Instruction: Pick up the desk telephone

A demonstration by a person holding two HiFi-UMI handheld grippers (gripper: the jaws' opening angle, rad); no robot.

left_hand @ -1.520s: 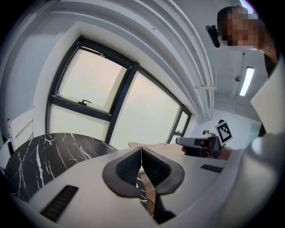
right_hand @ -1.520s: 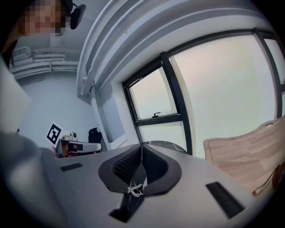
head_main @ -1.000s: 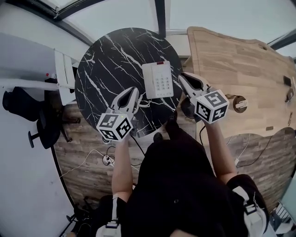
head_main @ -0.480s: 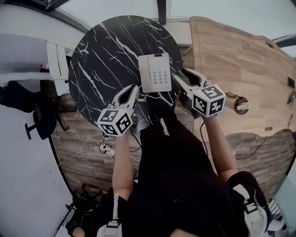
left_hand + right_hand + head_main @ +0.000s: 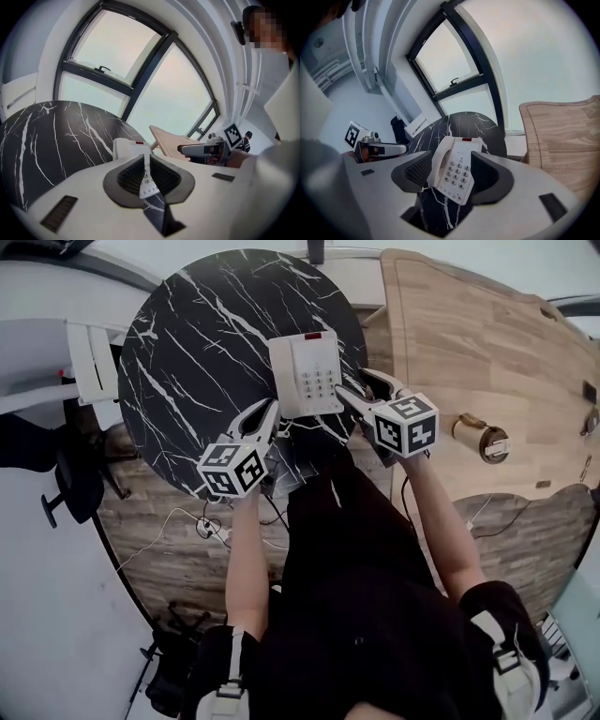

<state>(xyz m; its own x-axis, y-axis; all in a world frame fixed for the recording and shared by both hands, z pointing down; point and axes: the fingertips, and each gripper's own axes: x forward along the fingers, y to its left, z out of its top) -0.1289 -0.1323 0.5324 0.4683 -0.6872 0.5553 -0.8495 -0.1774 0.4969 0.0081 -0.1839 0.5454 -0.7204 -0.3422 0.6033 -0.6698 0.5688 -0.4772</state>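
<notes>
Left gripper: its 2 jaws stand closed together with only a thin slit between the pads, and nothing is held in them. Its tips hang over the near edge of the round black marble table. The desk telephone lies just ahead of these tips and slightly to their right, apart from them.

Right gripper: its jaws are opening and already stand wide. In the right gripper view the telephone shows in the gap between the 2 pads, keypad up and handset in its cradle. Neither pad presses on it, so the gripper has hold of nothing. In the head view the right gripper sits at the telephone's near right corner. The left gripper sits off its near left corner.

The telephone rests flat on the table, on the half nearer the right gripper.

Beyond the right gripper, to its right, a pale wooden desk adjoins the table. Cables lie on the wood floor below the left gripper.
</notes>
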